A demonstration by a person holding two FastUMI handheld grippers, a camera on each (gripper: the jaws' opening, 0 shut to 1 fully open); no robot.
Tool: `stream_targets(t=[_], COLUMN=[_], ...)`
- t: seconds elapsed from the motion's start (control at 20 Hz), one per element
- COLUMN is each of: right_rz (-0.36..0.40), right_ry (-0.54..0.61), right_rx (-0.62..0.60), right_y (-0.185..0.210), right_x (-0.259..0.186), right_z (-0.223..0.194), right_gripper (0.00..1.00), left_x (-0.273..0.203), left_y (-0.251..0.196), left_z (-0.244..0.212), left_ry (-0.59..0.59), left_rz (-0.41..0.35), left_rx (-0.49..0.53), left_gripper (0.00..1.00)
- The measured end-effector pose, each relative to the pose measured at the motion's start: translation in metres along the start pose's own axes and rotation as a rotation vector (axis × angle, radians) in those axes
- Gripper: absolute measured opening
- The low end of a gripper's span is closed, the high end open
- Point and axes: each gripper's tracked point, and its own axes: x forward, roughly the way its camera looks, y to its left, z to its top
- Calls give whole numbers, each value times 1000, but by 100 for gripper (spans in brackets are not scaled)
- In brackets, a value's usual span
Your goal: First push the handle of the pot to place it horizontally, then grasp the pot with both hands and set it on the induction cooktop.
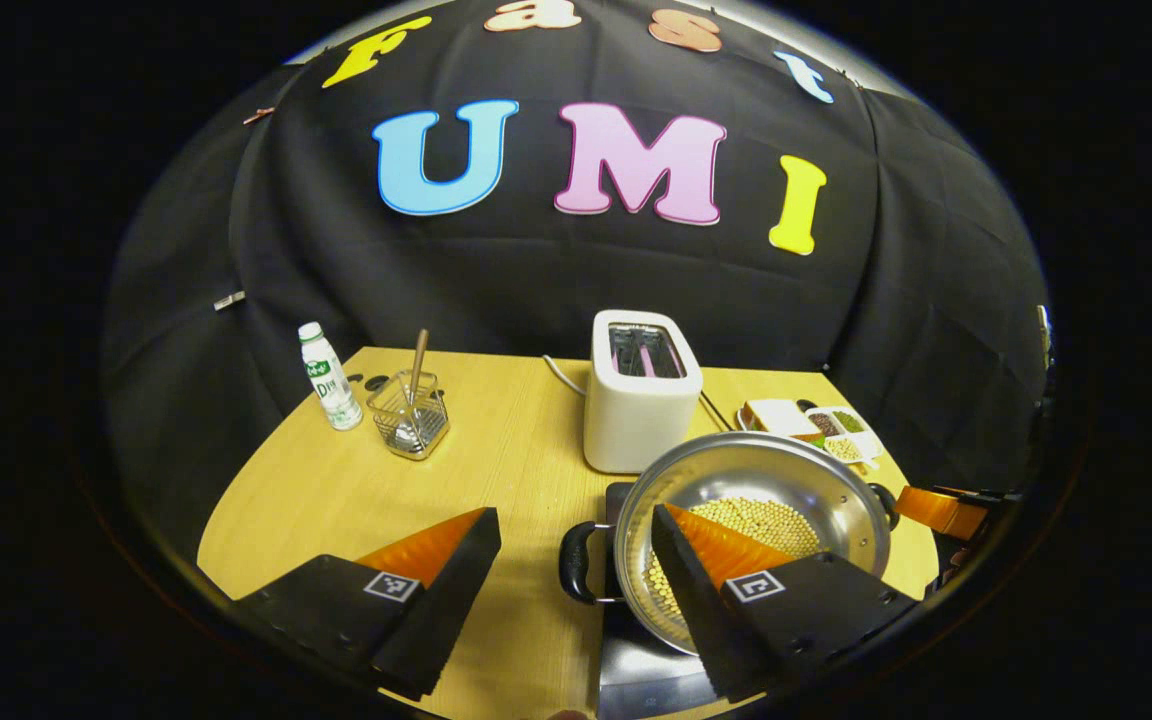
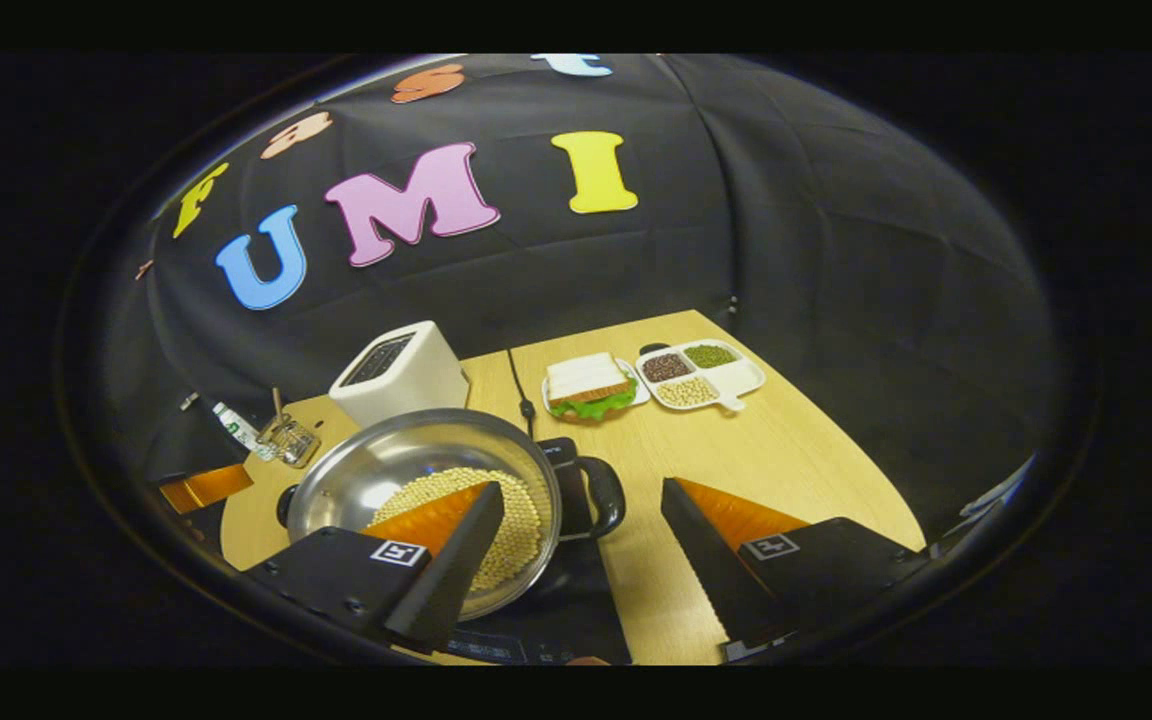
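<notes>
The shiny round steel pot [image 1: 751, 500] with pale yellow beans in its bottom sits on the flat black induction cooktop [image 1: 636, 670], which lies at the near edge of the light wooden bench [image 1: 386, 480]. In the left gripper view the pot's black loop handle [image 1: 576, 562] points toward the open middle of the bench, level with the surface. The left tongs [image 1: 571, 560] stand wide open, the loop handle between their fingers and nothing gripped. In the right gripper view the right tongs [image 2: 581, 535] are also spread wide, around the pot's other black loop handle [image 2: 601, 495], holding nothing.

Behind the pot stands a white two-slot toaster [image 1: 641, 400], its cord trailing back. To the left are a small white plastic bottle with a green label [image 1: 328, 378], the writing too small to read, and a wire basket holding a utensil [image 1: 409, 415]. On the far right side lie a sandwich on a plate [image 2: 588, 388] and a white divided dish of grains [image 2: 701, 372]. Bare bench lies open left of the cooktop and in front of the divided dish.
</notes>
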Motion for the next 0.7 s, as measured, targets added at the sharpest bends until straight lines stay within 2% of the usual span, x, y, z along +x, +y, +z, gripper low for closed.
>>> stream_targets(t=[0.25,0.45,0.55,0.7], right_rz=[-2,8,34,56], right_ry=[-181,-322,-401,-482], right_rx=[-62,-124,-123,-108], right_y=[20,35,48,57], right_x=[-65,-130,-164,-205], right_z=[67,96,105,104], right_gripper=[98,99,98,98], left_x=[-68,-132,-158,-192], left_y=[7,16,24,22], left_z=[50,87,89,75], left_ry=[-107,-234,-288,-309], left_rz=[-7,-6,19,15], left_rx=[0,14,31,7], left_gripper=[95,95,95,95])
